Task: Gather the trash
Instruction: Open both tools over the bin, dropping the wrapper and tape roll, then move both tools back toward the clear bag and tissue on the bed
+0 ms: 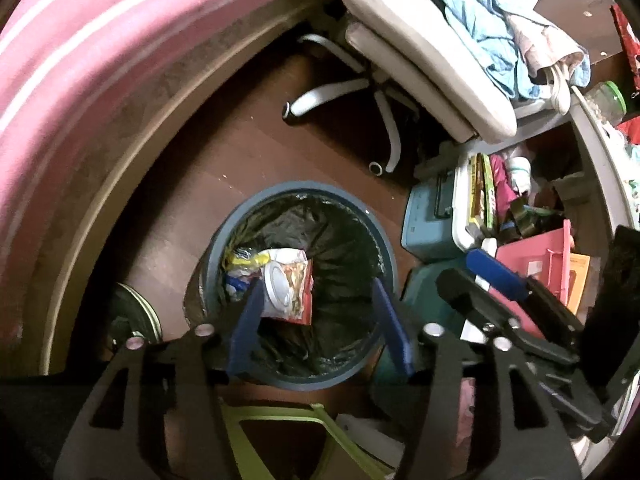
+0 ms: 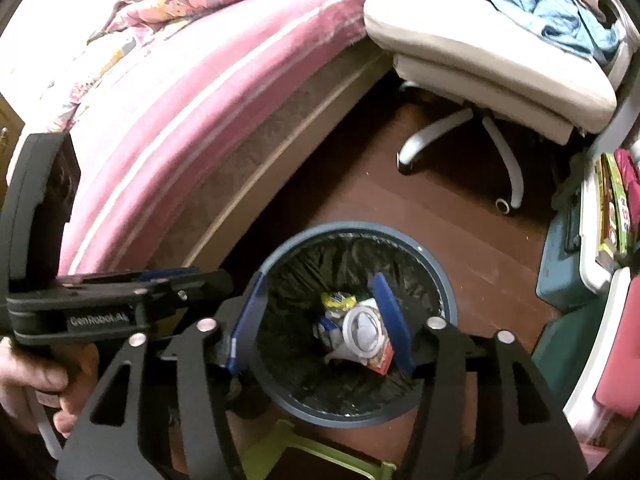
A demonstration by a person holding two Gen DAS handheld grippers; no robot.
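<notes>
The left gripper [image 1: 320, 304] and right gripper [image 2: 320, 318] hang spread and empty above the round blue bin lined with black plastic [image 2: 448, 300]; the crumpled red-and-white snack packet [image 1: 294, 292] lies inside it, below both, untouched.

Dark reddish-brown wooden floor [image 2: 420, 216], lit from above. At ten o'clock, a bed [image 2: 192, 104] with a pink mattress edged by pale stripes, a brown base below and a patterned quilt [image 2: 132, 20] on top. At one o'clock, a cream swivel chair [image 2: 480, 60] on a white star base with castors, blue and pink clothing [image 1: 492, 36] heaped on its seat. At three o'clock, teal storage boxes [image 1: 428, 216] beside a white bin of books [image 1: 480, 188] and a pink crate [image 1: 536, 260]. At six o'clock, a green stool frame [image 1: 276, 420].
</notes>
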